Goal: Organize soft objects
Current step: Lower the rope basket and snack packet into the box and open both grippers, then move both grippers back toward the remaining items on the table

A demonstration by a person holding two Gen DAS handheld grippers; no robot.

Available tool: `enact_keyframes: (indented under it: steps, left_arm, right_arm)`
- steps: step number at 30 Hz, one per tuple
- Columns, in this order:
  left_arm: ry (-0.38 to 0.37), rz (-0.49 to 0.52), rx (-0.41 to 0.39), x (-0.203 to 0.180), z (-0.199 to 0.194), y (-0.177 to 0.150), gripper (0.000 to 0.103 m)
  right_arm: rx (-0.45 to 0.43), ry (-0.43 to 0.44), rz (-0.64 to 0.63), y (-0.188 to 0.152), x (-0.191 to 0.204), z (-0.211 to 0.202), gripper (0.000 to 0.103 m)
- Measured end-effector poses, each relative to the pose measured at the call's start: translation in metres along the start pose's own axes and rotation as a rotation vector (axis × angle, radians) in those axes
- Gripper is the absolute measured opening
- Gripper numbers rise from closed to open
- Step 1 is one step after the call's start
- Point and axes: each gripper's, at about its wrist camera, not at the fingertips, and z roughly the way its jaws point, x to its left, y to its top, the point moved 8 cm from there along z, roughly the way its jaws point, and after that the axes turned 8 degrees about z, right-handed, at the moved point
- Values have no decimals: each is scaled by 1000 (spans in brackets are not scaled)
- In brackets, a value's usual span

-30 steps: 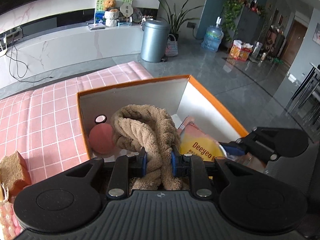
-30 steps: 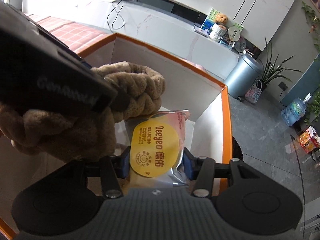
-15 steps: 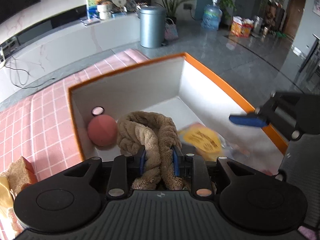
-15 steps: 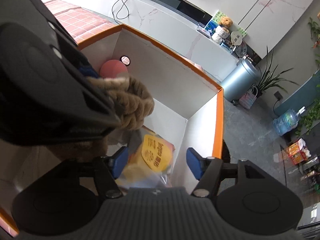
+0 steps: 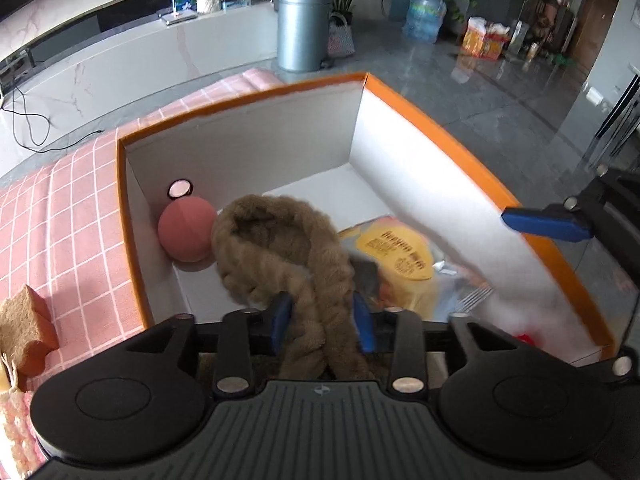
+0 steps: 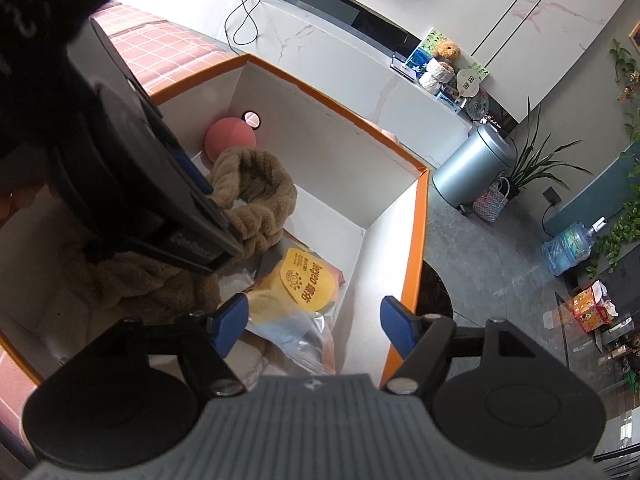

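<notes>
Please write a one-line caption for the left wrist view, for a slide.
Left gripper holds a brown twisted plush band over the orange-rimmed box, beside a pink ball and a yellow-labelled packet.

Two grippers, one clamped, one spread

The left gripper (image 5: 322,316) sits at lower centre of its view, blue pads pressed close together on something held; the right gripper (image 6: 314,322) at lower centre has its pads wide apart, gripping nothing.
</notes>
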Motion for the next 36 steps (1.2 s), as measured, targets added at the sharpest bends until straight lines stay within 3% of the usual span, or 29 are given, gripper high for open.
enact_keyframes:
  steps: [3, 4, 10, 13, 23, 28, 33, 36]
  left_arm:
    - [-30, -17, -37, -1, -12, 3, 78]
    - [-28, -24, -49, -1, -17, 3, 81]
    - [-26, -101, -144, 7, -51, 8, 82]
    - [-25, -133, -180, 10, -67, 8, 82]
    - [-10, -172, -333, 20, -120, -17, 82]
    - [48, -202, -460, 32, -149, -39, 82]
    - [114, -243, -526, 51, -173, -69, 82]
    - [208, -246, -549, 64, -184, -92, 80]
  right_arm:
    - [-13, 0, 1, 1, 1, -10, 75]
    - [-21, -3, -1, 1, 1, -13, 76]
    - [-57, -24, -10, 2, 3, -37, 80]
    - [-72, -42, -12, 2, 5, -48, 89]
    - [-166, -71, 96, 3, 7, -89, 92]
    - [-263, -61, 195, 3, 27, -109, 94]
    - [-347, -30, 282, 8, 60, -122, 94]
    - [-375, -13, 332, 10, 79, -124, 94]
